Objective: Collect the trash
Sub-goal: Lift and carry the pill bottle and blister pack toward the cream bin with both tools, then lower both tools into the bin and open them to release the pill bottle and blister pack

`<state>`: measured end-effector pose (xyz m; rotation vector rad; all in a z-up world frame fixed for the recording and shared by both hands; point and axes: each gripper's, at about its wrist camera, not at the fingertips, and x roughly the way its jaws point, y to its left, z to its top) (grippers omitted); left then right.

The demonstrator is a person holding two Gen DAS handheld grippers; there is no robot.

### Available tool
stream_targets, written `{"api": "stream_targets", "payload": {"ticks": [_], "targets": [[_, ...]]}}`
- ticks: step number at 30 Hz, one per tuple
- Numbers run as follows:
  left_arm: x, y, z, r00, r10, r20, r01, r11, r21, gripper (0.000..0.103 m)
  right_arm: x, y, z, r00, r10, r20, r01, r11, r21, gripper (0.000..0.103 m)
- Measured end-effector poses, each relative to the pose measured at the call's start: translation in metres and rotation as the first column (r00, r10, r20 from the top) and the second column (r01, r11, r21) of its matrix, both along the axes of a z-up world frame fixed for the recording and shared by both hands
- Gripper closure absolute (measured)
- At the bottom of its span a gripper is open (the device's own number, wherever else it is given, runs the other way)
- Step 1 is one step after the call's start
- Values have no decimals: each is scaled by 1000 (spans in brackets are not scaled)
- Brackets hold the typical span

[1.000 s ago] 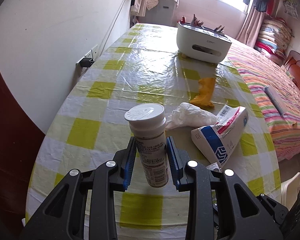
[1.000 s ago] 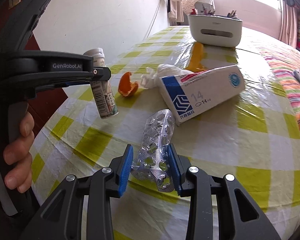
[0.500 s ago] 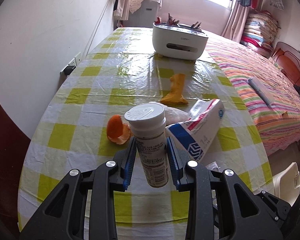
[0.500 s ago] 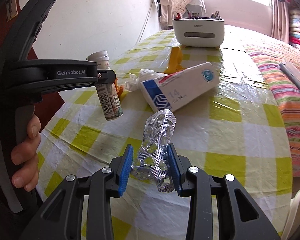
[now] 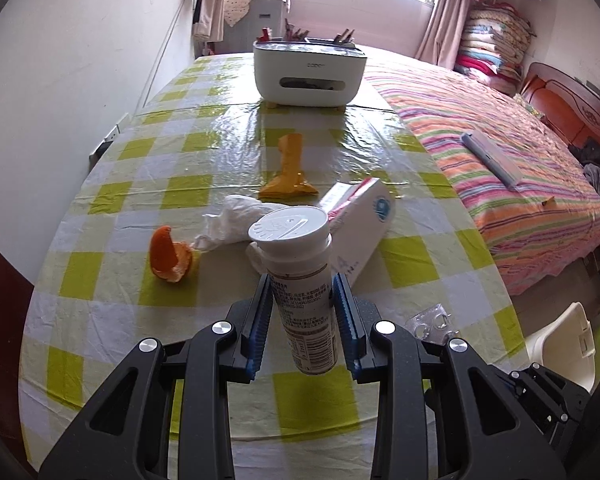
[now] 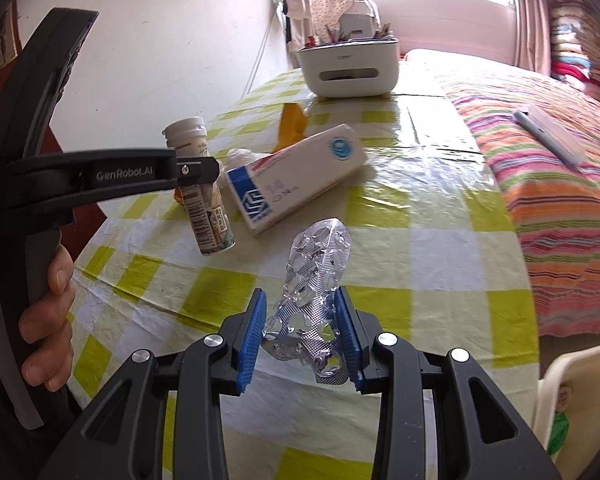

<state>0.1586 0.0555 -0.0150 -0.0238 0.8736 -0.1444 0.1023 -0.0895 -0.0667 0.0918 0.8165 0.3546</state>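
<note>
Clamping a white-capped pill bottle (image 5: 304,280) between its blue pads, the left gripper (image 5: 303,312) held it clear above the checked table (image 5: 172,184), cap uppermost. The right gripper (image 6: 300,328) was closed on a crumpled, empty blister pack (image 6: 316,276), also lifted off the cloth. Taking the blue-and-white medicine box (image 5: 364,228) as landmark: a crumpled white tissue (image 5: 236,220) lay just left of it, an orange peel (image 5: 170,256) further left, an orange wrapper (image 5: 290,172) beyond it, and a white organiser (image 5: 308,70) well beyond at the far end. A person's hand (image 6: 48,312) gripped the left tool's handle.
</note>
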Motion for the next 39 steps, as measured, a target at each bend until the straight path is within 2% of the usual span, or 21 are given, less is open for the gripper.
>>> {"api": "stream_targets", "payload": {"ticks": [21,25,39], "targets": [[-23,-81,-3,985,-175,10,174,985,13,73,-29,-77,12,985,-166,43,164,986,42,68],[-24,-93,-5,979,-205,-9,205,979,1,73,-35,-91,12,980,-195,48,193,980,52,68],[-45,-140,-5,955,-297,0,297,955,14,73,-66,-139,15,953,-297,68,288,951,110,68]]}}
